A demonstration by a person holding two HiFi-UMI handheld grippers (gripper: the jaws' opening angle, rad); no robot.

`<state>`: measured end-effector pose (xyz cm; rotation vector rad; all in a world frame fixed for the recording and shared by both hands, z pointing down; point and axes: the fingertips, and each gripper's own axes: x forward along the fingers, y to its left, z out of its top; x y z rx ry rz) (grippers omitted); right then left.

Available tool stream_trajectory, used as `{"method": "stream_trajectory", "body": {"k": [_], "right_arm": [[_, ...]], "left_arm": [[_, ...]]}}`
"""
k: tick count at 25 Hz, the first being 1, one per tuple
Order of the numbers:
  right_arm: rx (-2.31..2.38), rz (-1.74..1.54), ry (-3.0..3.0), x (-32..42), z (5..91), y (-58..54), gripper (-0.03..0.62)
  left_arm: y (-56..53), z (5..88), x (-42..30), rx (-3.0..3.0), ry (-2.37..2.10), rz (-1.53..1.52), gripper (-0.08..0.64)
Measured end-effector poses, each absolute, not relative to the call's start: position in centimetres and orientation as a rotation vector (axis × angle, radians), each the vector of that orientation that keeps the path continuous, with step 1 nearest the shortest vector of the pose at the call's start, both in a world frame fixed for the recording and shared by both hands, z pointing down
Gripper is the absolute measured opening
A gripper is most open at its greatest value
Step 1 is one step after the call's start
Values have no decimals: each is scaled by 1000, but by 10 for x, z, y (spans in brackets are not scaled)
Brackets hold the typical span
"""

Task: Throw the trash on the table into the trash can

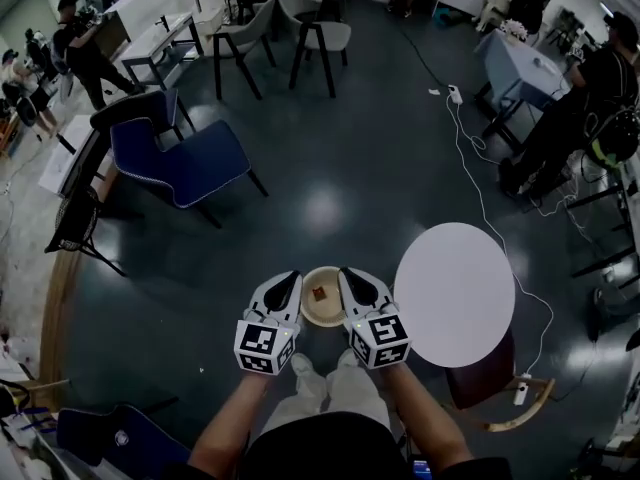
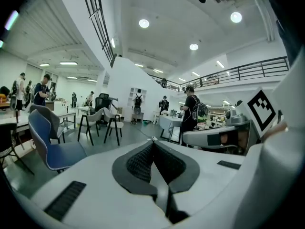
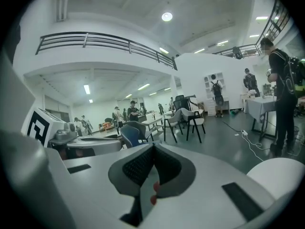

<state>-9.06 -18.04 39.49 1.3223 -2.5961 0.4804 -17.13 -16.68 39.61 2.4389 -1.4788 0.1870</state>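
In the head view a round cream trash can [image 1: 322,298] stands on the floor just in front of the person's knees, with a small brown scrap [image 1: 319,293] lying inside. My left gripper [image 1: 289,281] hangs over the can's left rim and my right gripper [image 1: 350,275] over its right rim. Both point forward. In the left gripper view my left gripper [image 2: 152,140] has its jaws pressed together with nothing between them. My right gripper [image 3: 152,146] also shows its pads meeting with nothing between them. The white round table [image 1: 455,293] stands just to the right.
A blue chair [image 1: 180,163] stands ahead on the left, and grey chairs [image 1: 320,33] stand farther back. A white cable [image 1: 480,183] runs across the dark floor to the right. A person [image 1: 575,118] stands at the far right by a covered table [image 1: 515,63].
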Motion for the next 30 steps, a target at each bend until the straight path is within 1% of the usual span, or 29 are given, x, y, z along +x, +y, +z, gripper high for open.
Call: {"method": "stream_trajectory", "body": {"k": [5,15,23,30], "right_arm": [[1315,409,-2659,-113,352,-169,17],[1295,308,-2747,-153,289,-145,17],[1219,257,-2785,-198,264,-133,17],[1185,223,-2798,-209,248,-125,17]], "left_arm": [[-156,354,-186,2485,-1516,141,15],[-131,296,-218,2553,-1534,112,15],[-122,273,-255,2578,-1530,103,15],[-112,262,-255,2596,-1488,95,15]]}}
